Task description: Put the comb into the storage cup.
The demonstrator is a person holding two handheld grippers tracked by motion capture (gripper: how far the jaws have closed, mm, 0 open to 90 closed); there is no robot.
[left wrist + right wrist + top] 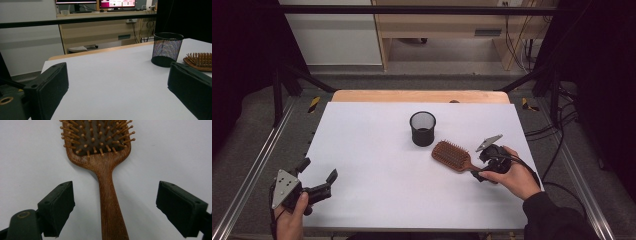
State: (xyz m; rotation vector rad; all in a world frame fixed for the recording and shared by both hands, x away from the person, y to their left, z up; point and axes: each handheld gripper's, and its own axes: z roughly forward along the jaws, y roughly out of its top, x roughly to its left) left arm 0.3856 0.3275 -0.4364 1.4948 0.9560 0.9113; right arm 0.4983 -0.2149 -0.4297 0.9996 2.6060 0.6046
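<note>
As the right gripper (113,202) straddles the wooden hairbrush (452,155) handle with jaws wide apart, brush flat beside the mesh cup (422,128), centre the handle before closing squarely.

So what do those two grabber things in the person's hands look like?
Both are black. The left gripper carries a grey three-cornered plate. The right gripper has one too, plus a black cable. A dark sleeve covers the right arm.

Grey floor (257,130), wooden desk (437,22) behind, black curtains (242,50)
</note>
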